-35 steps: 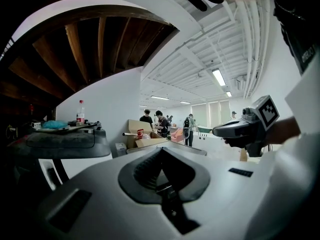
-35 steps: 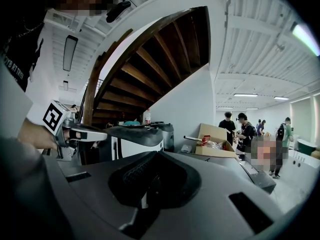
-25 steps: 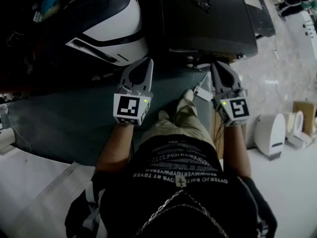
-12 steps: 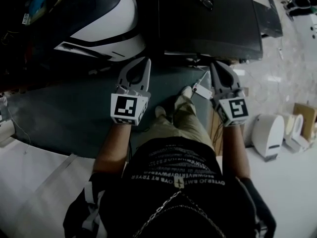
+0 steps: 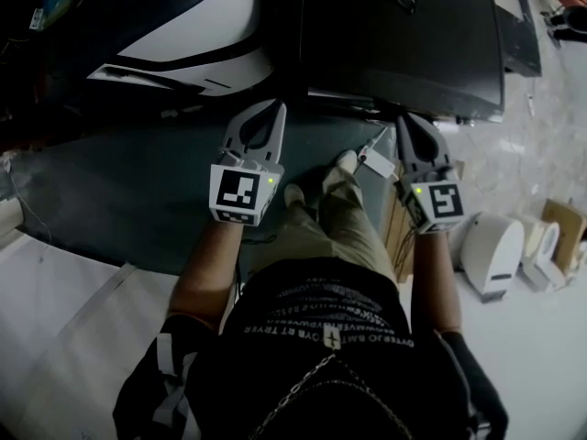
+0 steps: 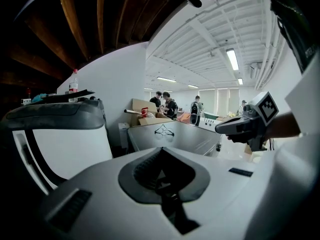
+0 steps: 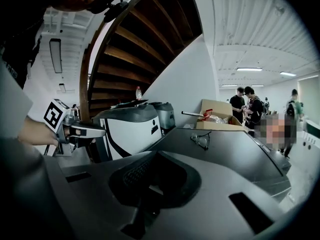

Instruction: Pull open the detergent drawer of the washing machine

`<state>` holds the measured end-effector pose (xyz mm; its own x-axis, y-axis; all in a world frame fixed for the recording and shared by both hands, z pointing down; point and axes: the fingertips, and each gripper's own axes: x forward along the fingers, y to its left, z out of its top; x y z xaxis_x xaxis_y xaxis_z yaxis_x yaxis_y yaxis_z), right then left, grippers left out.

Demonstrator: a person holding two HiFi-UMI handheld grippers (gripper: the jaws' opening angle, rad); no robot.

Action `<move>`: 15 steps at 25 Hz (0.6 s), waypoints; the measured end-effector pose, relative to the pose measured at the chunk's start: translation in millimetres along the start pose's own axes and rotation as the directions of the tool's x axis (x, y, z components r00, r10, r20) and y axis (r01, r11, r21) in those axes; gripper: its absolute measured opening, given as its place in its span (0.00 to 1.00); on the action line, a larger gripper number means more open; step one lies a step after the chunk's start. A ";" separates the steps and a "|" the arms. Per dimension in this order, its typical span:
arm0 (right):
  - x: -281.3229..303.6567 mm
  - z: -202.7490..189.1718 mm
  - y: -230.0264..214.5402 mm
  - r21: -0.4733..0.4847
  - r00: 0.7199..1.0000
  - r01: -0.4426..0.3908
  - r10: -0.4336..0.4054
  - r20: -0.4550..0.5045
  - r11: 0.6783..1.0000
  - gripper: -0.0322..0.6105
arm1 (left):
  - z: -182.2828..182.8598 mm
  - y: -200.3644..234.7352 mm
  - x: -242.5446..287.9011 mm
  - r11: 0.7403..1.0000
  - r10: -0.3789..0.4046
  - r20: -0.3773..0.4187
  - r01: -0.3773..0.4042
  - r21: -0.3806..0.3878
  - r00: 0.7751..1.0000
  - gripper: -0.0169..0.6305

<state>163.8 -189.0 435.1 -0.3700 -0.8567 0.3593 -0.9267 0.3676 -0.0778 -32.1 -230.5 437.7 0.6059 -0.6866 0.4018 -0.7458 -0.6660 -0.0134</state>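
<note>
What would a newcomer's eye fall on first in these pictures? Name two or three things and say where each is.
The two shut grippers, left gripper and right gripper, reach forward side by side at the centre of the head view. Ahead of them stand a white machine at upper left and a dark machine at upper right. Glasses lie on the dark one's top.

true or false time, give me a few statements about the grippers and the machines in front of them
1. The left gripper and the right gripper both have their jaws shut on nothing. True.
2. A pair of glasses lies on top of the dark machine. True.
3. The right gripper holds the glasses. False: they lie free on the machine.
4. The bottle lies on the dark machine. False: it stands upright over by the white machine.
</note>
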 end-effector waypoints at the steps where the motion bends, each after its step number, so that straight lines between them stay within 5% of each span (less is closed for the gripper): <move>1: 2.8 -4.7 -2.0 0.000 1.000 0.000 0.000 -0.009 1.000 0.05 | -4.3 0.8 3.3 1.000 -0.001 -0.007 0.001 -0.001 1.000 0.03; 15: 37.7 -75.1 -20.9 0.032 0.989 -0.025 0.029 -0.144 0.999 0.05 | -54.4 7.4 50.6 1.000 -0.031 -0.080 0.031 0.001 0.996 0.03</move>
<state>174.2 -201.7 520.1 -0.3838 -0.7848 0.4866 -0.9188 0.3770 -0.1167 -22.0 -254.2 507.7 0.6045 -0.6404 0.4738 -0.7265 -0.6871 -0.0019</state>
